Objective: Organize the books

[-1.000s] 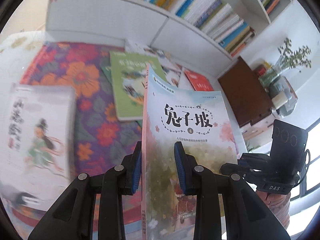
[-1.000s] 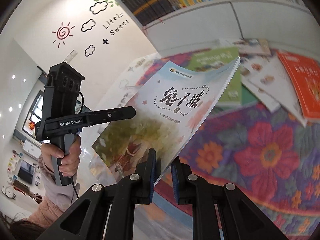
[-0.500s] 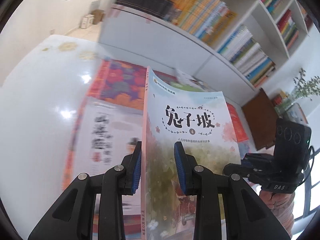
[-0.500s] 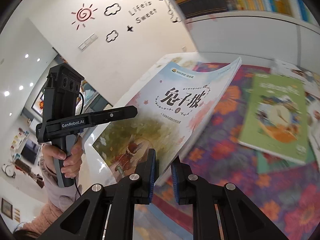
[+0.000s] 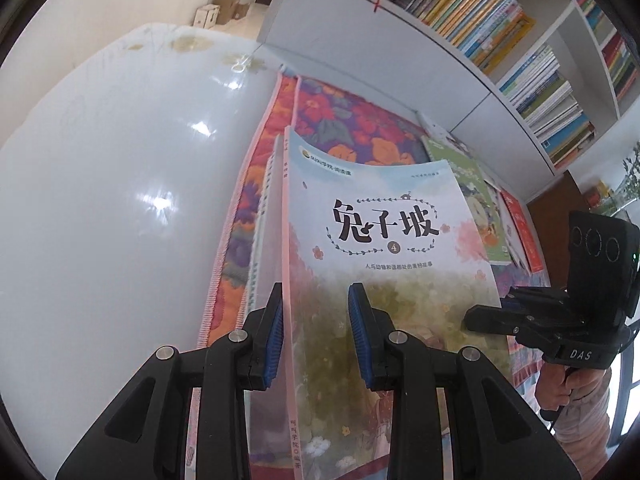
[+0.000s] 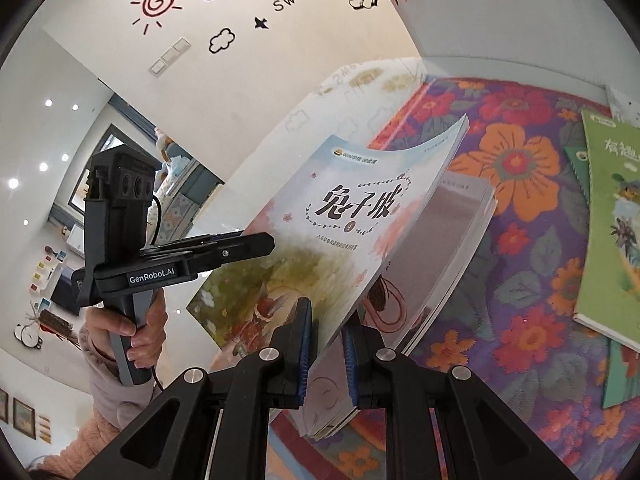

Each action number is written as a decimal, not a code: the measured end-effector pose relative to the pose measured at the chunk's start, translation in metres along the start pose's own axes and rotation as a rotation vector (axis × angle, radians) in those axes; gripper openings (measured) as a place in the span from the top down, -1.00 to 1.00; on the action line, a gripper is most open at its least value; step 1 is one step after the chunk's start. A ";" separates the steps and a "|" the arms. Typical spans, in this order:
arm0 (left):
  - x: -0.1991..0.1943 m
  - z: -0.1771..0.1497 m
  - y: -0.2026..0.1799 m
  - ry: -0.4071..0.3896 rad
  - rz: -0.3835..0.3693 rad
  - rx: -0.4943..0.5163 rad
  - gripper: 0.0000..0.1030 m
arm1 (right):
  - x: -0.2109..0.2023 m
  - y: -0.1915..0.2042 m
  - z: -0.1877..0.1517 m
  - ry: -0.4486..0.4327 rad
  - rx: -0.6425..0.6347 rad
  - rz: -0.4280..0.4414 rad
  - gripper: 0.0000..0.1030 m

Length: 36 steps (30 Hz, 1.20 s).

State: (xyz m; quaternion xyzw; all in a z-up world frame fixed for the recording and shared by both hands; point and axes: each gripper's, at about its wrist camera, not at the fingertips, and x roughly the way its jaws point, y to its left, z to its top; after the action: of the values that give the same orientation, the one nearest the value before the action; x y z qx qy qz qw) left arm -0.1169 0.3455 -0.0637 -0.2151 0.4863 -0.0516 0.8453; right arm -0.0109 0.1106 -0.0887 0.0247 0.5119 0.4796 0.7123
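A pale blue picture book [image 5: 380, 240] with a black Chinese title is held tilted in the air by both grippers. My left gripper [image 5: 315, 300] is shut on its pink spine edge. On the opposite long edge my right gripper [image 6: 328, 320] is shut, with the book [image 6: 320, 240] slanting up to the left. Just below it another white book [image 6: 452, 240] lies flat on the floral mat [image 6: 520, 240], near the mat's left edge. In the left wrist view only that lower book's side [image 5: 262, 216] shows. Each gripper appears in the other's view: right gripper [image 5: 492, 316], left gripper [image 6: 256, 242].
A green book [image 6: 612, 220] and more loose books, one red [image 5: 520, 232], lie on the mat to the right. A white bookshelf [image 5: 500, 20] full of books stands behind. A glossy white surface [image 5: 100, 180] spreads left of the mat. A person's hand [image 6: 148, 324] grips the left handle.
Both grippers have carried the blue book leftward and down across the mat, from over the scattered books to just above the white book at the mat's left edge. Both grips are unchanged.
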 end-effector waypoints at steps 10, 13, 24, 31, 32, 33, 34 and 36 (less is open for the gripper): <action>0.006 -0.003 -0.002 -0.014 0.048 0.028 0.42 | 0.014 -0.003 -0.009 0.022 0.008 -0.056 0.72; 0.006 -0.003 -0.002 -0.022 0.058 0.028 0.39 | 0.014 -0.001 -0.012 0.018 0.011 -0.063 0.71; 0.006 0.001 -0.002 -0.025 0.062 0.018 0.28 | 0.013 0.004 -0.017 0.006 0.041 -0.106 0.63; 0.000 -0.001 0.001 -0.039 0.138 0.010 0.28 | 0.014 0.009 -0.016 0.007 0.011 -0.127 0.54; -0.001 -0.001 0.003 -0.042 0.147 0.001 0.28 | 0.014 0.007 -0.017 -0.003 0.022 -0.124 0.52; -0.004 -0.002 0.002 -0.052 0.174 -0.002 0.28 | 0.014 0.006 -0.017 -0.009 0.034 -0.120 0.49; -0.006 -0.002 0.001 -0.062 0.196 0.002 0.28 | 0.014 0.005 -0.017 -0.013 0.050 -0.118 0.49; -0.010 -0.003 -0.004 -0.073 0.214 0.014 0.28 | 0.014 0.005 -0.016 -0.008 0.075 -0.122 0.48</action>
State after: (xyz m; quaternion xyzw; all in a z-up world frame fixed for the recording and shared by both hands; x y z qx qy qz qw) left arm -0.1243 0.3434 -0.0556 -0.1578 0.4752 0.0432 0.8646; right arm -0.0256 0.1157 -0.1031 0.0219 0.5273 0.4158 0.7406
